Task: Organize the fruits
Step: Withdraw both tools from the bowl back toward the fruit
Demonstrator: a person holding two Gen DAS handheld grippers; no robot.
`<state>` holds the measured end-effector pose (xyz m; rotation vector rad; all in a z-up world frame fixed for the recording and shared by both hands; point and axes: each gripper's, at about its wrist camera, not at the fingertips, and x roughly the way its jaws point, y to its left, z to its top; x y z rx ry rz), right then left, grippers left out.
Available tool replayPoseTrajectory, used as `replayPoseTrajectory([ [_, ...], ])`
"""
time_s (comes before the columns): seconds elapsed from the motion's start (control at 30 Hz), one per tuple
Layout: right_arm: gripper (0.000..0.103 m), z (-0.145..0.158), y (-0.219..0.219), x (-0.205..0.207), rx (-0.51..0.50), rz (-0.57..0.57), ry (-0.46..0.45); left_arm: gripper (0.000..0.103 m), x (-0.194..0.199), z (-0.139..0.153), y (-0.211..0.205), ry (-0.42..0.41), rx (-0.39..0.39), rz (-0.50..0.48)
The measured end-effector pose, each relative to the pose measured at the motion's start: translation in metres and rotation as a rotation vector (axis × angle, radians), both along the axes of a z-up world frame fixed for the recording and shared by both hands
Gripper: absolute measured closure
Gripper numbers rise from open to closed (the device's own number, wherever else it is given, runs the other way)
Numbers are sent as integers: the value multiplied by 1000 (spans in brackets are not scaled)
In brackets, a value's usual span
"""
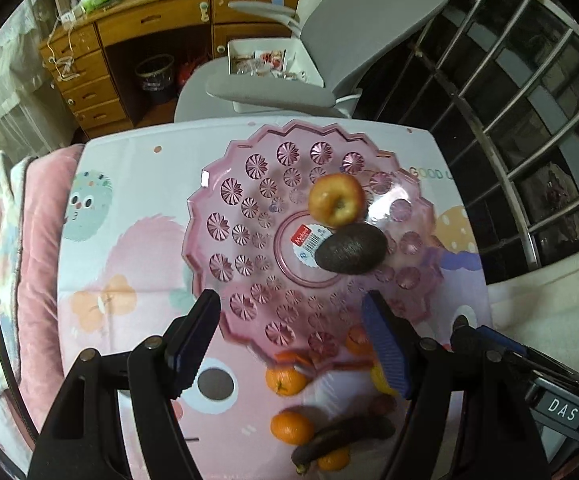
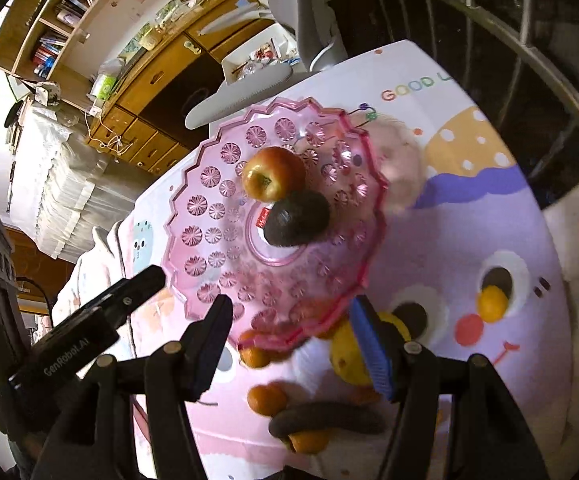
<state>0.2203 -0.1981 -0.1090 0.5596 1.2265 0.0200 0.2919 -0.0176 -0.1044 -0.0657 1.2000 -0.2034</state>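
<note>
Nearest to both cameras, a dark, overripe banana (image 2: 329, 418) lies on the cartoon table cover (image 1: 129, 208), with small oranges (image 1: 291, 428) touching it at both ends. It looks soft — a hard squeeze could mash it, and pulling it out could set the round oranges rolling.

The left gripper (image 1: 289, 344) is wide open and holds nothing. The right gripper (image 2: 291, 346) is wide open too, and empty. A yellow fruit (image 2: 347, 354), maybe a lemon, sits just behind the right gripper's blue finger pad (image 2: 371, 354). If the claw drops straight down, that finger could knock the fruit away instead of closing around it.

A bit farther on, the pink plastic fruit plate (image 2: 193, 208) has its near rim hanging over an orange (image 2: 254, 356). A finger could catch that rim and tip the plate.

On the plate, a red-yellow apple (image 1: 335, 199) and a dark avocado (image 1: 349, 249) touch each other near the middle. A bump could send them rolling off — the far table edge is close behind the plate.

One more orange (image 2: 492, 302) sits alone, well apart to the right, near the table edge, so a push could drop it.
</note>
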Motion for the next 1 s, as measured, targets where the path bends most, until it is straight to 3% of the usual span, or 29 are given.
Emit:
replayPoseTrajectory([
  [0.6, 40, 24, -30, -117, -27, 23, -74, 30, -143, 24, -12, -15, 42, 48],
  [1.0, 40, -2, -36, -165, -58, 45, -127, 22, -187, 31, -16, -1, 122, -8],
])
